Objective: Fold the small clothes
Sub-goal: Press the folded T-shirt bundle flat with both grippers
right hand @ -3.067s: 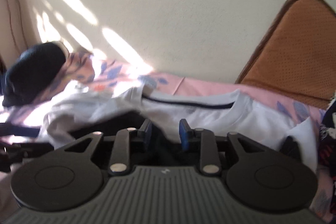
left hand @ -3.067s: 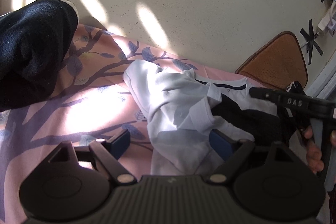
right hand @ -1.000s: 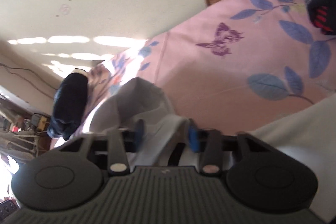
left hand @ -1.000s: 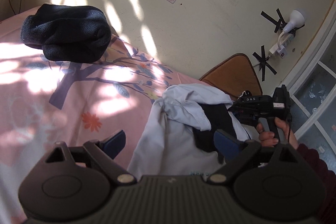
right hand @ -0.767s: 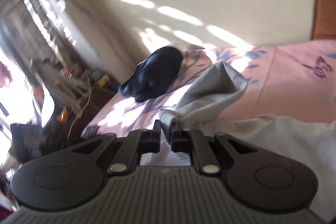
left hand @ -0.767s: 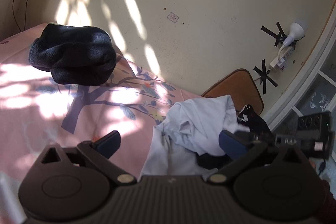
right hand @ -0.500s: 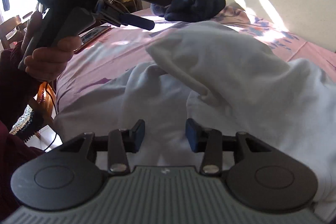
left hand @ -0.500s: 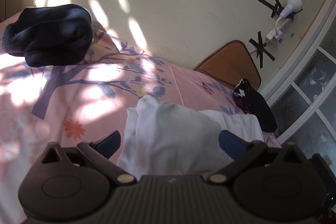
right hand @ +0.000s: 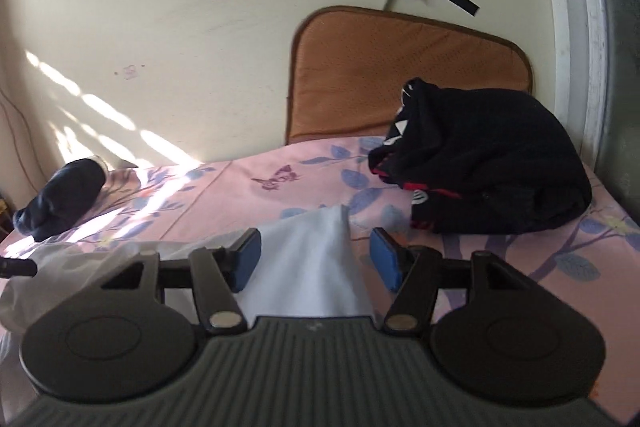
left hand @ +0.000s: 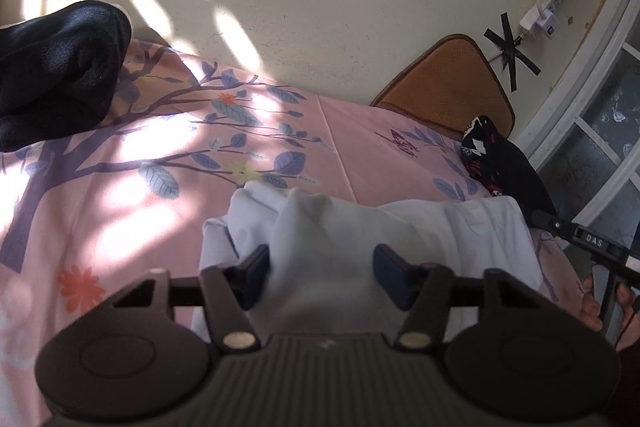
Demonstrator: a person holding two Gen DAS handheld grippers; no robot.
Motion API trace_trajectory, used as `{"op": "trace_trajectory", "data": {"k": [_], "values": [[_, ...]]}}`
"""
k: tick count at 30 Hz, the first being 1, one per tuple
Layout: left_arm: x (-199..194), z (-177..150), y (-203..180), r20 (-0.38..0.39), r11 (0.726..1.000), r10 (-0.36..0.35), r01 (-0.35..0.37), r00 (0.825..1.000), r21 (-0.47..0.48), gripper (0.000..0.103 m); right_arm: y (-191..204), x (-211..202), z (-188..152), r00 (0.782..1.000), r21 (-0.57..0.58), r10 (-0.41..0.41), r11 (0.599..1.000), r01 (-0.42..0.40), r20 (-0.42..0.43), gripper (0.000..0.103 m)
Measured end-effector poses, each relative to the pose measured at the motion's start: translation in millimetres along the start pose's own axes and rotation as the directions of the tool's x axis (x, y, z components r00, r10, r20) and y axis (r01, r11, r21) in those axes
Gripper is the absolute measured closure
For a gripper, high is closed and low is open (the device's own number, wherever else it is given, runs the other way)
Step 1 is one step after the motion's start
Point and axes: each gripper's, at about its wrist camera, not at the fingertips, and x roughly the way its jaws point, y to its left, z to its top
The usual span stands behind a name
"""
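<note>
While the white garment (left hand: 360,223) lies crumpled on the pink floral bedsheet (left hand: 120,187), a raised fold of it is seen between the blue pads of the left tongs (left hand: 322,273), whose jaws are closing around it; the left pad is touching the cloth, whereas a gap is seen at the right pad, so no firm grip is shown. From the right wrist view, a pointed corner of the same garment (right hand: 312,259) is seen between the pads of the right tongs (right hand: 314,261), whose jaws are opening, with clear space on both sides of the cloth. Beyond that corner, a black garment with red and white print (right hand: 488,167) is heaped on the bed, near an orange-brown cushion (right hand: 400,75) propped against the wall. A dark rolled bundle (left hand: 60,67) is seen at the far left of the bed.
</note>
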Motion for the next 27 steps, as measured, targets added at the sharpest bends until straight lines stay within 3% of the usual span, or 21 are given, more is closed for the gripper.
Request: {"op": "trace_trajectory", "data": {"k": [1,2,3,4,6,10,12,14,16,17,18,19,21,24,27], "values": [[5.5,0.8,-1.4,0.008,1.000,0.026,-0.026,1.000,0.008,0.075,-10.6,9.2,1.5,1.000,0.031,0.017,0.999,-0.016,-0.022,0.040],[11.1,1.7,-1.2,0.019,0.998,0.057,-0.058,0.998,0.006,0.082,-17.7,17.8,1.1,0.998,0.059,0.035,0.998,-0.032,-0.046,0.044],[16.8,3.4,1.1,0.029,0.997,0.082,-0.082,0.996,-0.004,0.087,-18.5,27.3,0.5,0.996,0.074,0.050,0.996,-0.045,-0.070,0.073],[22.1,5.5,4.3,0.038,0.995,0.099,-0.099,0.994,-0.019,0.089,-16.7,30.4,-5.4,0.994,0.083,0.056,0.995,-0.048,-0.099,0.087],[30.1,11.2,9.1,0.048,0.991,0.129,-0.127,0.991,-0.044,0.091,-8.3,19.6,-9.9,0.997,0.065,0.034,0.997,-0.030,-0.072,0.091],[29.8,17.2,2.3,0.127,0.974,0.224,-0.224,0.966,-0.010,0.091,-8.2,-38.2,-15.8,0.994,0.105,0.061,0.992,-0.070,0.087,0.093],[32.5,15.4,3.7,0.134,0.967,0.253,-0.254,0.958,-0.010,0.091,-8.9,-46.1,-25.4,0.997,0.102,0.009,0.995,-0.017,0.074,0.094],[38.6,10.7,6.9,0.113,0.964,0.267,-0.267,0.957,-0.010,0.087,-9.1,-30.5,-40.4,0.998,0.062,-0.063,0.996,0.064,-0.029,0.092],[34.7,5.5,5.7,0.121,0.960,0.276,-0.279,0.953,0.008,0.080,-11.8,-21.5,-49.0,0.993,0.049,-0.097,0.994,0.100,-0.067,0.083],[29.1,3.7,5.5,0.115,0.959,0.281,-0.284,0.953,0.009,0.076,-15.3,-23.9,-47.8,0.992,0.072,-0.114,0.990,0.117,-0.046,0.065],[22.9,2.1,6.8,0.112,0.958,0.287,-0.288,0.951,0.001,0.062,-18.4,-28.0,-44.0,0.991,0.099,-0.133,0.986,0.134,-0.020,0.052],[11.6,-1.0,10.6,0.120,0.960,0.281,-0.281,0.952,-0.017,0.055,-22.1,-34.3,-39.2,0.989,0.134,-0.150,0.980,0.146,0.019,0.051],[-13.4,-3.0,21.0,0.149,0.966,0.254,-0.245,0.955,-0.079,0.053,-25.3,-48.0,-30.3,0.983,0.190,-0.164,0.971,0.145,0.086,0.051],[-40.1,8.8,28.7,0.225,0.968,0.221,-0.185,0.949,-0.173,0.051,-7.6,-57.2,-15.6,0.984,0.180,-0.103,0.981,0.076,0.144,0.051],[-39.3,25.3,15.2,0.266,0.981,0.142,-0.100,0.954,-0.166,0.047,37.4,-42.1,-5.0,0.991,0.096,0.062,0.993,-0.074,0.116,0.051]]}}
